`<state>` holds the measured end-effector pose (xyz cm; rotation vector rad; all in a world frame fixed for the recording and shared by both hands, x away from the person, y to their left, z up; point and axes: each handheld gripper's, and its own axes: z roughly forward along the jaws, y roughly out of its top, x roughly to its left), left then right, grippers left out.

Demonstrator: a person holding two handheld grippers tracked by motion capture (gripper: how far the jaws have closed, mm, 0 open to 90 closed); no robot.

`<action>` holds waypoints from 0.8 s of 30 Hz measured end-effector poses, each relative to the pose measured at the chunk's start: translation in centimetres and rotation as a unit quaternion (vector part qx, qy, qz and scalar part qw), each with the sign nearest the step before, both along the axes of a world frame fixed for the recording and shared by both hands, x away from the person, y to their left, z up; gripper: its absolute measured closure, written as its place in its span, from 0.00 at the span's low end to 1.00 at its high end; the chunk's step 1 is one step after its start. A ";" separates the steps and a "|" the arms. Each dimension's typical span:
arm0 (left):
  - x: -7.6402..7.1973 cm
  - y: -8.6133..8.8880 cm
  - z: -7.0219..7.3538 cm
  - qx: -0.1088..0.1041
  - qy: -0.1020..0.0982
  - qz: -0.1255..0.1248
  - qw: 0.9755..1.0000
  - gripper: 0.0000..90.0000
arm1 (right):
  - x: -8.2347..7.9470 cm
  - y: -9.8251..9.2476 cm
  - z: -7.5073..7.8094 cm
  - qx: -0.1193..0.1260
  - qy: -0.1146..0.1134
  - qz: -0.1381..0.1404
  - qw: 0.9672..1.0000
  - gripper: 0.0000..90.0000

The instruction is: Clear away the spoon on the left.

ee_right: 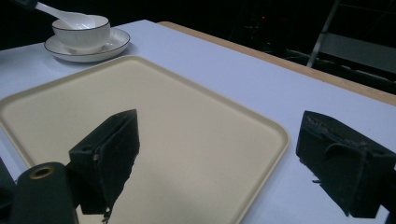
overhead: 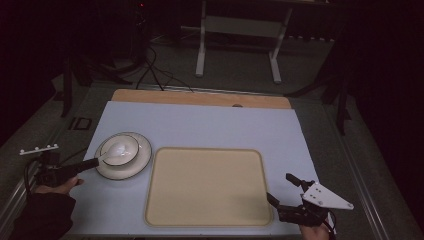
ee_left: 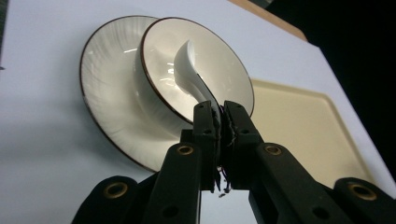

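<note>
- Left tool (overhead: 95, 163) is sitting over the bench's left edge, its jaws closed narrowly on the handle end of the white spoon (overhead: 113, 151).
- Spoon is lying with its scoop inside the bowl (overhead: 120, 148), which is standing on a saucer (overhead: 142, 162) near the left edge of the bench (overhead: 210, 125). Its long axis is running from the left tool up and rightward into the bowl, scoop end pointing toward the bowl's middle, handle end pointing back at the left edge.
- Judging the step as lifting or stirring the spoon: the grip is looking very near the handle tip, so keeping the pull along the handle's own line is likely helping; twisting could be tipping the light bowl on its saucer.
- Tray (overhead: 207, 187), cream and bare, is lying just right of the saucer, toward the near edge.
- Right tool (overhead: 283, 190) is hovering at the tray's near right corner, jaws spread wide and gripping nothing.
</note>
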<state>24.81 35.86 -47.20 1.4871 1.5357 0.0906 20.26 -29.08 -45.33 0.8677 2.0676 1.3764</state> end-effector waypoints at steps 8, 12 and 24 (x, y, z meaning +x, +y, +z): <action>-0.7 -0.4 0.9 0.005 -0.009 -0.001 1.000 0.95 | 0.0 0.0 0.0 -0.001 -0.002 -0.003 1.000 0.15; -0.9 -0.7 1.4 0.007 -0.014 -0.003 1.000 0.95 | 0.1 0.0 0.0 -0.001 0.000 -0.002 1.000 0.15; -1.7 -1.7 3.7 0.023 -0.042 -0.004 0.999 0.95 | 0.0 0.1 0.0 -0.002 -0.001 -0.001 1.000 0.15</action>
